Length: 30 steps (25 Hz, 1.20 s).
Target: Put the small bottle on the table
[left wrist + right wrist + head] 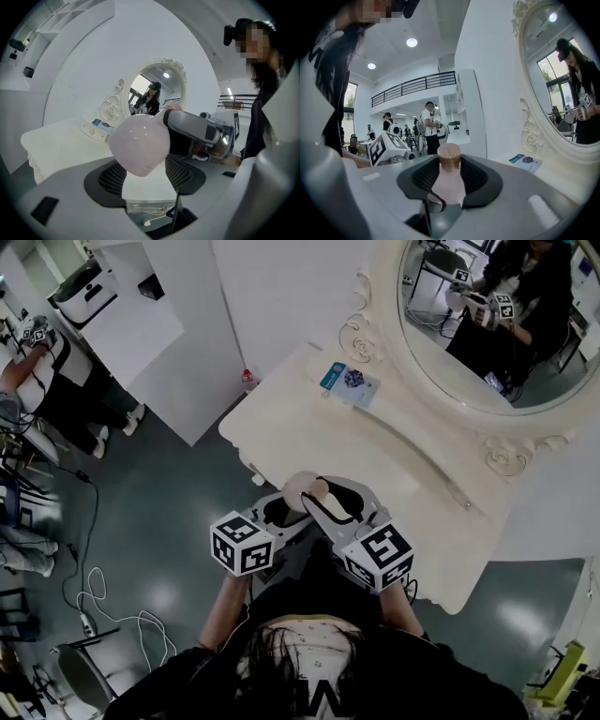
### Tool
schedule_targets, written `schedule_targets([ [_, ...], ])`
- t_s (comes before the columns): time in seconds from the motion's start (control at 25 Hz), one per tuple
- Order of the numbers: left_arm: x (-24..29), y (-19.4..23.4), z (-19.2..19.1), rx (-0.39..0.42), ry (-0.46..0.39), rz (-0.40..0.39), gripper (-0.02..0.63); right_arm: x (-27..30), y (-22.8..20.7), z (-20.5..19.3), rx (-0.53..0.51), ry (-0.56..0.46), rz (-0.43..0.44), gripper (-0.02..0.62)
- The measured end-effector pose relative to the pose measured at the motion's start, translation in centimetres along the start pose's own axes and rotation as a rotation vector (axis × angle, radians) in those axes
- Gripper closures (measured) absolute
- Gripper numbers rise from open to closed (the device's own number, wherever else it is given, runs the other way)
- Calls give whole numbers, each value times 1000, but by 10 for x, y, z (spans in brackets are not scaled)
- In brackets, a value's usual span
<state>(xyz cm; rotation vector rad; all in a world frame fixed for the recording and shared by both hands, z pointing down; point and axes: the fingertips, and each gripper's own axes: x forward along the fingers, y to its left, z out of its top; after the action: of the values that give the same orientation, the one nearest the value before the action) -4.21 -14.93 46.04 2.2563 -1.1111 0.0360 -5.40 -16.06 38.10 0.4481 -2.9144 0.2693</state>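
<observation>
Pink small bottle [449, 183] with a coppery-brown cap, sitting between the pads of the right tool [450, 174], which is clamped on it. That view gives you the cap and the slim neck. Left gripper view only catches its fat, glossy rounded body, hanging just above the gap of the left tool [146, 180], whose jaws stand wide with nothing pinched. Head view adds what neither does: the bottle's up in the air by the near edge of the cream bench [375, 456], not on it. A blue card [349, 382] lies near the oval mirror [487, 324].
</observation>
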Motion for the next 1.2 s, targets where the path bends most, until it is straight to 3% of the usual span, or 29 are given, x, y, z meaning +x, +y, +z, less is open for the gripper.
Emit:
schedule_targets([
  [0.6,52,41,29,-8,94,-72,365,26,-73,3,70,-1,-98,446],
  [0.96,65,82,53,14,177,-178,365,63,-106,12,110,-14,-234,446],
  [1.2,80,104,52,27,270,-259,365,75,-134,-1,223,-35,-352,446],
])
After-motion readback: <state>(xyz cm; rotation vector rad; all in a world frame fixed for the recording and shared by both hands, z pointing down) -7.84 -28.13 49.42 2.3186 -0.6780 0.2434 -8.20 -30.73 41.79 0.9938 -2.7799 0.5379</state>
